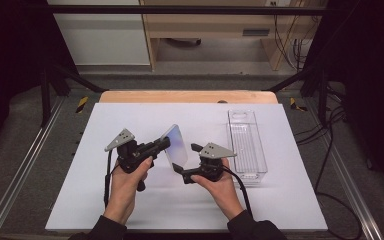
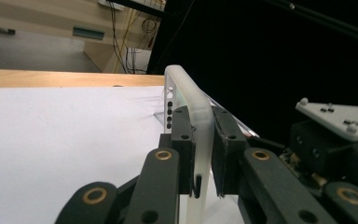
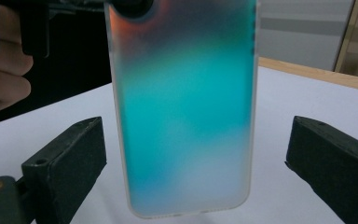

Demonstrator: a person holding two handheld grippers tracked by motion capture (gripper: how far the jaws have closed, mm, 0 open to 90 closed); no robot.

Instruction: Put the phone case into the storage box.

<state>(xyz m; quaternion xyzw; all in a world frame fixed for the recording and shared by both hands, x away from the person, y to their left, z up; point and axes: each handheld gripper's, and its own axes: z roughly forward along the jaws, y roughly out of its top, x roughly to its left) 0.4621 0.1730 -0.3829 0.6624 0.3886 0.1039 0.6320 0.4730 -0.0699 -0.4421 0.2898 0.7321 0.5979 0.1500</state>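
The left gripper (image 1: 166,143) is clamping the phone case (image 1: 175,146) by 1 edge above the table's (image 1: 130,200) middle, long axis upright, while the right gripper (image 1: 186,161), jaws spread wide, is waiting just right of it.

Your right gripper (image 3: 200,186) has its jaws spread wide, clear of the phone case (image 3: 184,107). The case stands upright between them above the white table (image 3: 279,112).

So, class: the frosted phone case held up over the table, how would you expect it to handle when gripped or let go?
The phone case looks thin and hollow, so probably light and a bit bendy. Its smooth glossy back may slip, though the left tongs pinch its rim firmly. Set on edge it would likely tip flat.
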